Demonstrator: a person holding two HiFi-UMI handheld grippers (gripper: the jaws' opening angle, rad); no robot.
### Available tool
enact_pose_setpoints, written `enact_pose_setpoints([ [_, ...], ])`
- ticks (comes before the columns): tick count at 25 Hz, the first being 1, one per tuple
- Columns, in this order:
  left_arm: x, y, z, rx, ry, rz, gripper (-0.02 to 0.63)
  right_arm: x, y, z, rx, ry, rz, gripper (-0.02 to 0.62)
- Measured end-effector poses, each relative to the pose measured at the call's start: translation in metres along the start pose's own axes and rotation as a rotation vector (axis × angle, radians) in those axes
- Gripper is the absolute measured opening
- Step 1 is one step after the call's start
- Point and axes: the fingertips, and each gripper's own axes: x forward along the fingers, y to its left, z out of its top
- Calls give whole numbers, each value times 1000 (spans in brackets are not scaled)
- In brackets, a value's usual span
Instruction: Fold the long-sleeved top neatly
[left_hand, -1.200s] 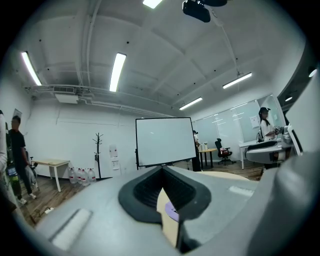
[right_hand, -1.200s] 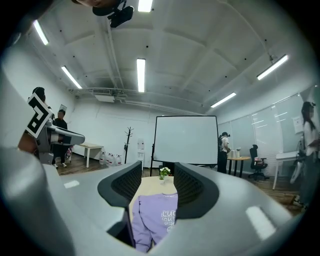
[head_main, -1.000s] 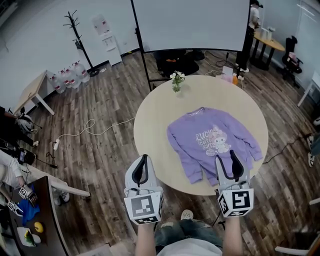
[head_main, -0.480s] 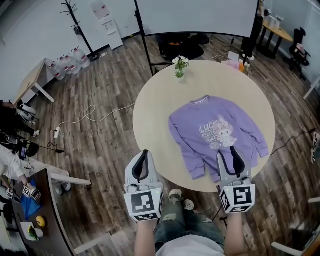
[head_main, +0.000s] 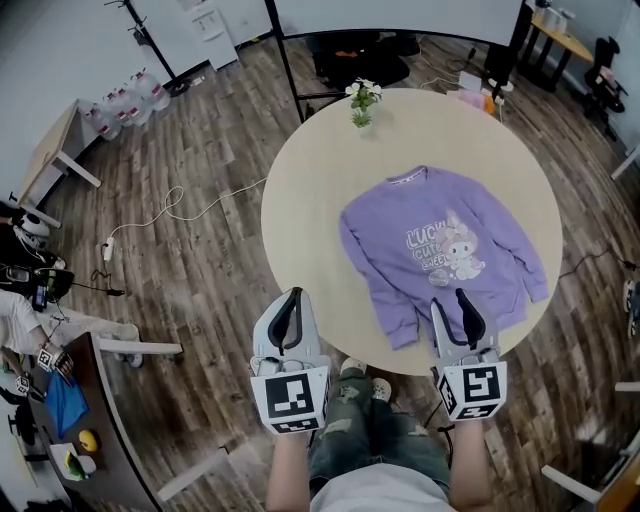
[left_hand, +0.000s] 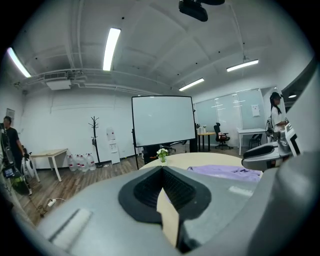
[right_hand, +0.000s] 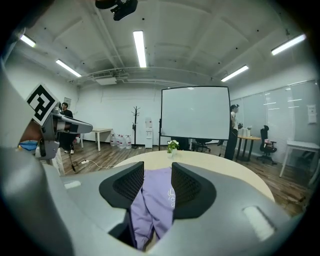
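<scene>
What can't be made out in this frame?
- Top near hem, head view: partly covered by the right gripper.
- Print wording, head view: too small.
- Most of the top, left gripper view: hidden behind the left gripper itself.

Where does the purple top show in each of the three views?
Head view: purple top lies right of centre on the round table.
Left gripper view: thin purple strip right of centre.
Right gripper view: purple cloth at low centre.
Shared landmark: the flower vase beyond it.
</scene>
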Motion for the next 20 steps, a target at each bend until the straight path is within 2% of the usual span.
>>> enact_pose_setpoints([
  [9,22,-3,-32,12,70,-57,1,14,9,-44,-38,104,13,173],
  [15,31,-12,-49,12,106,-103,1,18,23,-68,-126,181,67,164],
  [20,34,-22,-63,14,133,-142,1,19,37,-94,-192,234,145,156],
])
